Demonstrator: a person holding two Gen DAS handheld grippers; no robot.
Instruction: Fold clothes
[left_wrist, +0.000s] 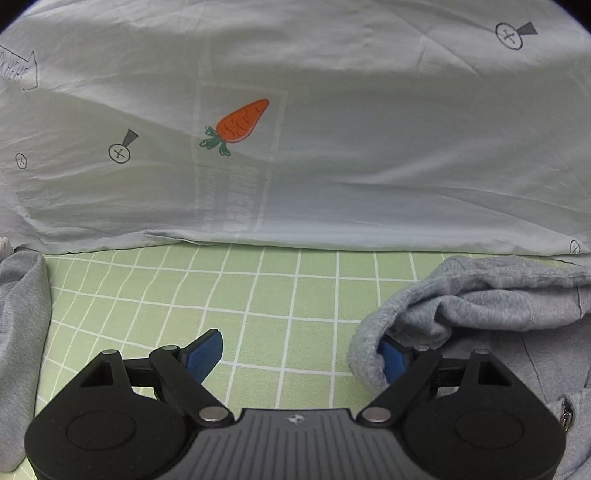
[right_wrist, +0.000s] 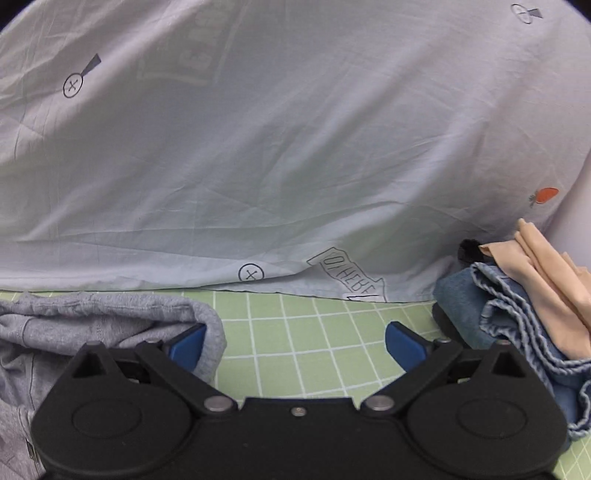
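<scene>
We hover both spread claws, left claw (left_wrist: 301, 354) and right claw (right_wrist: 295, 343), beside the seemingly unfolded grey hoodie (left_wrist: 480, 306), folded denim (right_wrist: 491, 317) stacked nearby.

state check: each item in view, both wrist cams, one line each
left gripper: open, right finger tucked under the hoodie's edge
right gripper: open, left finger against the hoodie's edge
grey fleece hoodie: crumpled, unfolded
folded blue denim garment: folded, stacked
peach cloth: folded, on the denim
pale blue printed sheet: draped behind, wrinkled
green grid-pattern mat: flat
</scene>
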